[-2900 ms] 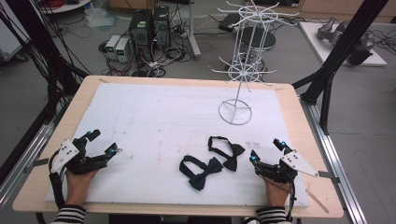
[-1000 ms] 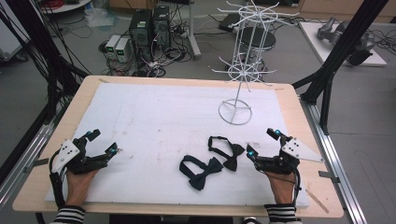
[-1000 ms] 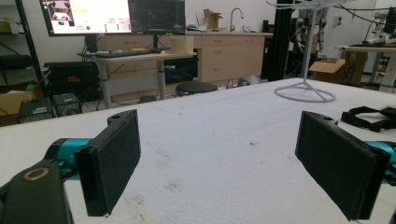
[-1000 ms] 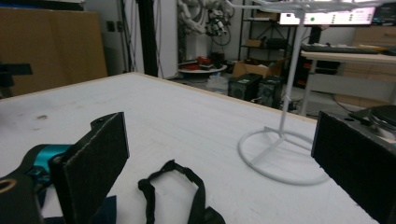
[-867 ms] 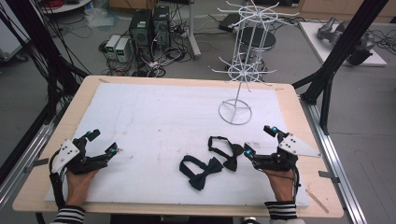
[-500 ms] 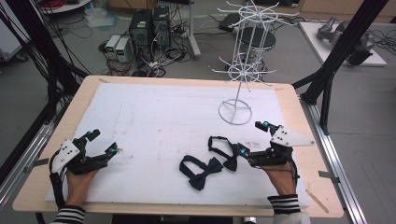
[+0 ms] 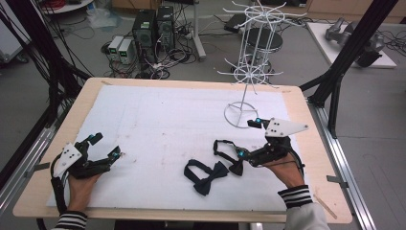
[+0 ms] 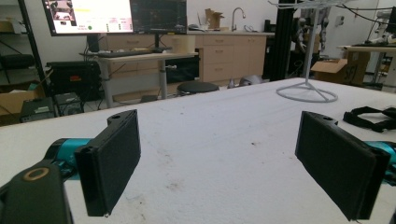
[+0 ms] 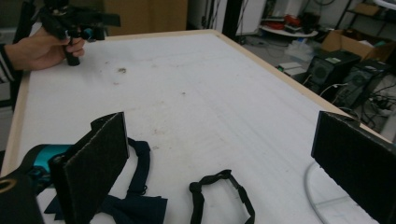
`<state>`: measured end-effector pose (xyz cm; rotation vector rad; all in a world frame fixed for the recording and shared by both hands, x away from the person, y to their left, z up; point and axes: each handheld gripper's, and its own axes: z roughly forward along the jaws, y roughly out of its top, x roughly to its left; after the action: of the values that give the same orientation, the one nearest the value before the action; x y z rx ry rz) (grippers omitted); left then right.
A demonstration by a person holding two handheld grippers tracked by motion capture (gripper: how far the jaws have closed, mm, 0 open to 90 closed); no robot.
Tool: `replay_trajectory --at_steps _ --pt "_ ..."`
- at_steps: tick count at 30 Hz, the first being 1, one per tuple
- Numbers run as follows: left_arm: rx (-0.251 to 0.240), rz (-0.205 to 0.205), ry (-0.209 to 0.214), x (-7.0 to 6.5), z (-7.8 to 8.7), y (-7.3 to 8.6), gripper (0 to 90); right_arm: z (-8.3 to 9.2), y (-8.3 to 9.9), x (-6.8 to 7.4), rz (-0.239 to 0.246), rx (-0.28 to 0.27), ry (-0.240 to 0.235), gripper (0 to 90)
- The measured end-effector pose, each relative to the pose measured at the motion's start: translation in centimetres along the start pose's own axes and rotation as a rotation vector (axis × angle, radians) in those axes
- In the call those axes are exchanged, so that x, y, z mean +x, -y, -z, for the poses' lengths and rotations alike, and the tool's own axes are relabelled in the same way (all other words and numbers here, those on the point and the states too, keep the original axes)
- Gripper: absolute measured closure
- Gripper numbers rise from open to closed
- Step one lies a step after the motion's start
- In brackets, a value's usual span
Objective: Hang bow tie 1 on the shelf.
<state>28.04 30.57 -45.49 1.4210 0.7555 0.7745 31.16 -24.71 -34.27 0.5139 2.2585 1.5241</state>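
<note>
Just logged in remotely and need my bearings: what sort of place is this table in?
Most likely a robotics or data-collection lab. Black desktop computer towers with tangled cables sit on the floor behind the table, lit monitor screens stand on a desk, and black metal rig frames flank the white foam-covered table.

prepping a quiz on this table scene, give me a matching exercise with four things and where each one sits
Things:
1. left gripper
2. right gripper
3. wire rack
4. nearer bow tie

Places or states:
A. stands at the far right of the white mat
B. lies flat near the front edge, middle of the mat
C. open, at the front left, away from both bow ties
D. open, over the farther bow tie

Pairs: 1-C, 2-D, 3-A, 4-B
</note>
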Motion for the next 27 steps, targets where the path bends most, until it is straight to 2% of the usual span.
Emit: replay_trajectory --at_steps 1,2,5,6,8,9,11,16,21,22,23,27 --pt "0.000 0.000 0.000 0.0 0.0 0.0 14.6 -0.1 -0.2 0.1 0.002 0.017 -0.015 3.3" --pt "0.000 0.000 0.000 0.0 0.0 0.0 14.6 -0.2 -0.4 0.0 0.024 0.017 -0.020 3.3" --pt "0.001 0.000 0.000 0.0 0.0 0.0 14.6 -0.3 -0.8 0.1 0.028 0.035 -0.044 3.3" --pt "0.003 -0.001 0.001 0.0 0.0 0.0 14.6 -0.5 -1.0 0.0 0.051 0.038 -0.065 3.3" --pt "0.003 -0.002 0.000 0.0 0.0 0.0 14.6 -0.5 -1.1 0.0 0.057 0.042 -0.075 3.3" --pt "0.003 -0.001 0.001 0.0 0.0 0.0 14.6 -0.7 -1.2 0.1 0.087 0.067 -0.099 3.3" --pt "0.003 -0.001 0.001 0.0 0.0 0.0 14.6 -0.9 -1.3 0.2 0.105 0.080 -0.113 3.3" --pt "0.003 -0.001 0.001 0.0 0.0 0.0 14.6 -1.8 -1.5 0.3 0.119 0.121 -0.165 3.3" --pt "0.003 -0.001 0.001 0.0 0.0 0.0 14.6 -2.4 -1.8 0.2 0.125 0.148 -0.196 3.3" --pt "0.003 -0.001 0.000 0.0 0.0 0.0 14.6 -2.8 -1.9 0.2 0.134 0.170 -0.218 3.3" --pt "0.003 -0.001 0.001 0.0 0.0 0.0 14.6 -2.8 -1.9 0.2 0.134 0.170 -0.218 3.3" --pt "0.003 0.001 0.001 0.0 0.0 0.0 14.6 -4.1 -1.9 0.2 0.147 0.214 -0.276 3.3"
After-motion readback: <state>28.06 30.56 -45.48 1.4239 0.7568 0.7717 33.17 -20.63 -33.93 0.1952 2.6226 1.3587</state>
